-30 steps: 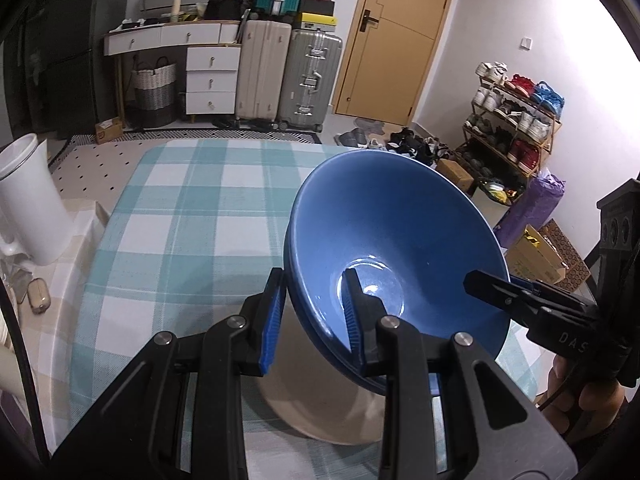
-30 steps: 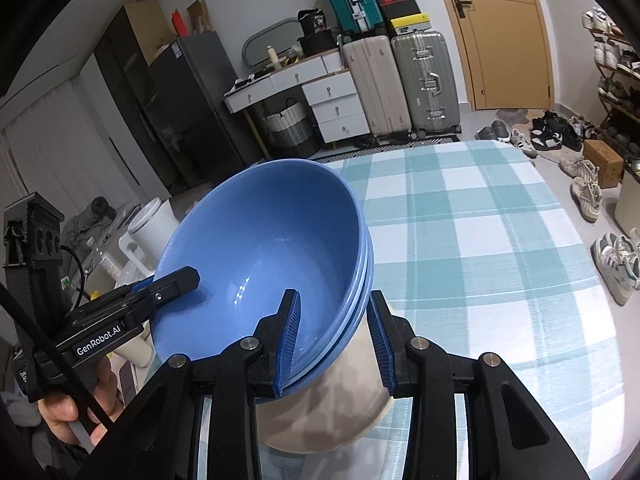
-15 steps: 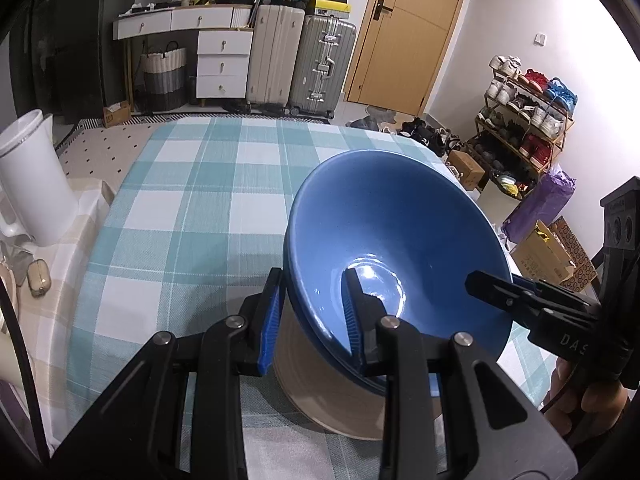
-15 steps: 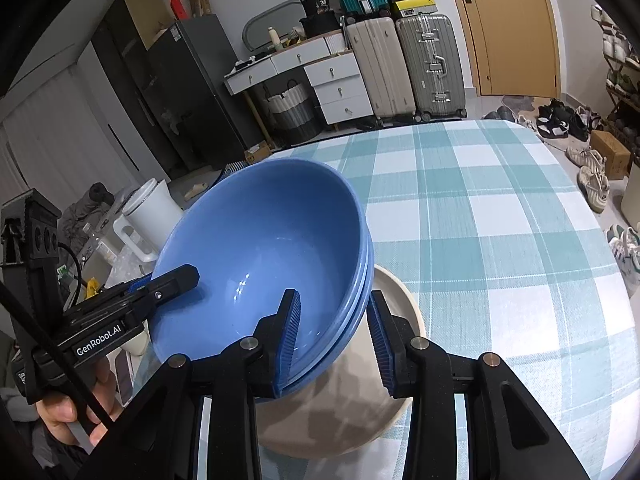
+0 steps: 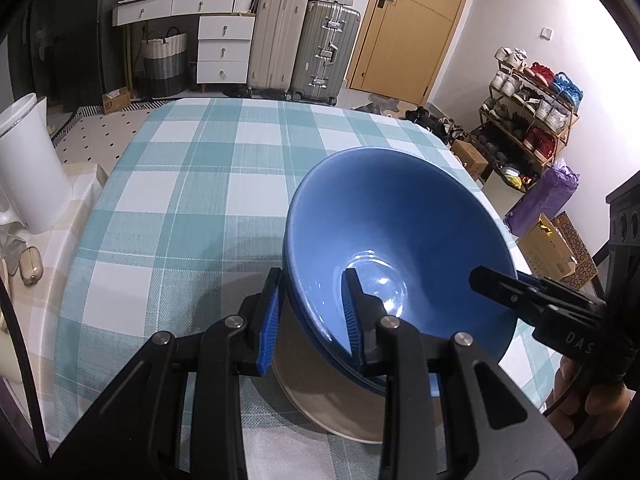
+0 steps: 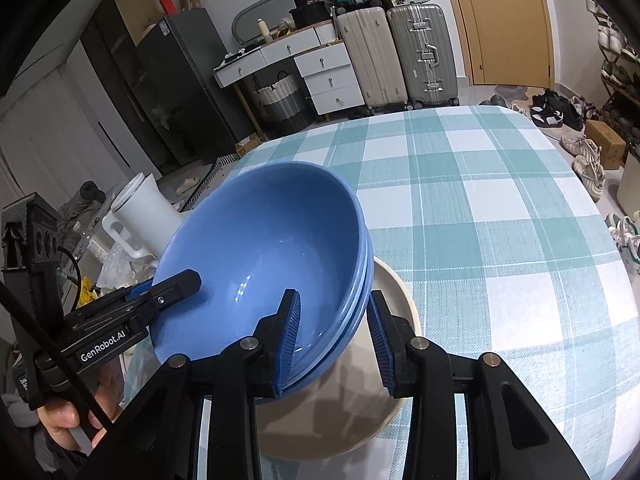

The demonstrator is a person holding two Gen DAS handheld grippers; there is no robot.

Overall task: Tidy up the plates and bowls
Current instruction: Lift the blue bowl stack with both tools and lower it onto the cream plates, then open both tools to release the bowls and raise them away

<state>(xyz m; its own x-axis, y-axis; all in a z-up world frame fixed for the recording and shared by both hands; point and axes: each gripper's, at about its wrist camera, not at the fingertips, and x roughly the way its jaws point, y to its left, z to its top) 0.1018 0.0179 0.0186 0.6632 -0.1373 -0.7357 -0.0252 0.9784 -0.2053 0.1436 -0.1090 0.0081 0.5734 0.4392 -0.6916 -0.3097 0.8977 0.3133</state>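
A stack of nested blue bowls (image 5: 400, 232) hangs tilted just over a beige plate (image 5: 340, 412) that lies on the checked tablecloth (image 5: 192, 184). My left gripper (image 5: 312, 320) is shut on the stack's near rim, one finger inside and one outside. My right gripper (image 5: 520, 292) clamps the opposite rim. In the right wrist view the right gripper (image 6: 334, 340) is shut on the blue bowls (image 6: 260, 256), with the left gripper (image 6: 168, 288) on the far rim. The beige plate (image 6: 360, 420) shows below them. Whether the bowls touch the plate is hidden.
A white jug (image 5: 28, 168) (image 6: 140, 216) stands beside the table's left edge among small clutter. Bare checked cloth (image 6: 500, 220) stretches beyond the bowls. Suitcases, drawers, a door and a shoe rack (image 5: 532, 100) lie past the table. A hand (image 6: 68, 428) holds each gripper.
Both grippers have sunk toward the table with the blue bowls still clamped. The beige plate under the bowls shows more and the table looks closer.
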